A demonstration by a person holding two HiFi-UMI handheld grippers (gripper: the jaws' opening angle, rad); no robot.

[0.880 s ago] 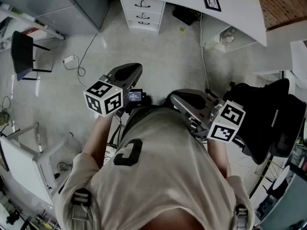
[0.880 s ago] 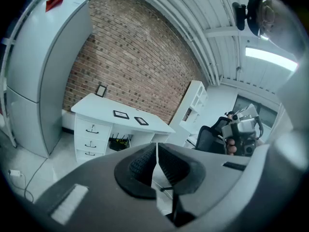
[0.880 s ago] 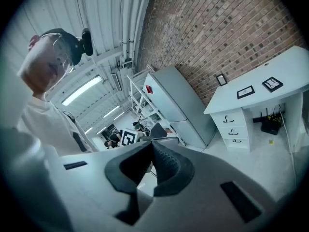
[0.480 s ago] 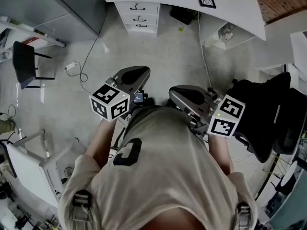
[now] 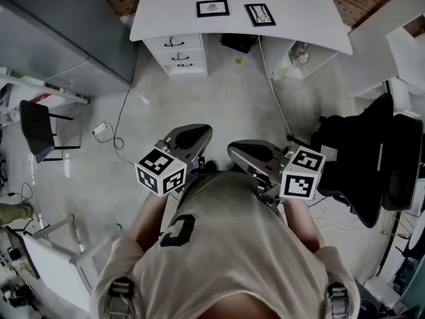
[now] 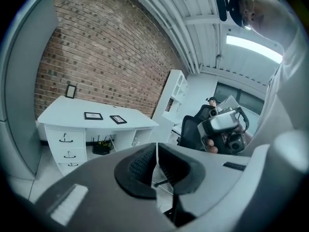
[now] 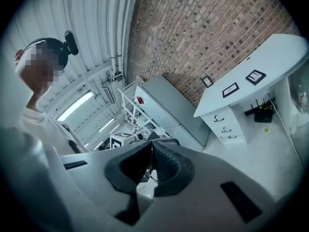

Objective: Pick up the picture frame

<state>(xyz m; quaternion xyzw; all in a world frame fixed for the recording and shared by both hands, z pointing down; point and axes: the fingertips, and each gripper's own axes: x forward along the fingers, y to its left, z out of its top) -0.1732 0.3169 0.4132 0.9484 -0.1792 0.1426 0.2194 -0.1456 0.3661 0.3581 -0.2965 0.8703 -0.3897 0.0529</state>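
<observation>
Left claw: my grey left claw (image 6: 156, 164) with black ribbed pads is pressed together on nothing. It is held out before my chest, over the pale floor (image 5: 219, 92).
Right claw: my grey right claw (image 7: 151, 166) is likewise squeezed together and empty, level with the left and just beside it.
Bench: a white bench (image 5: 299, 18) with a curved front stands against the red brick wall (image 6: 106, 52), well apart from both claws.
Left-hand frame: a black-rimmed rectangular picture frame (image 5: 212, 8) lies flat on the bench top. Its long axis runs along the bench, parallel to the wall.
Right-hand frame: a second black-rimmed frame (image 5: 259, 14) lies flat just beside the first, not touching it. It sits askew, and its long side seems to run from the wall towards the front edge.
Standing frame: a small dark frame (image 6: 71, 91) stands upright at the wall, at the bench's left end.
Under the bench: a white three-drawer unit (image 5: 177, 53).
To my right: a black office chair (image 5: 372, 158).
</observation>
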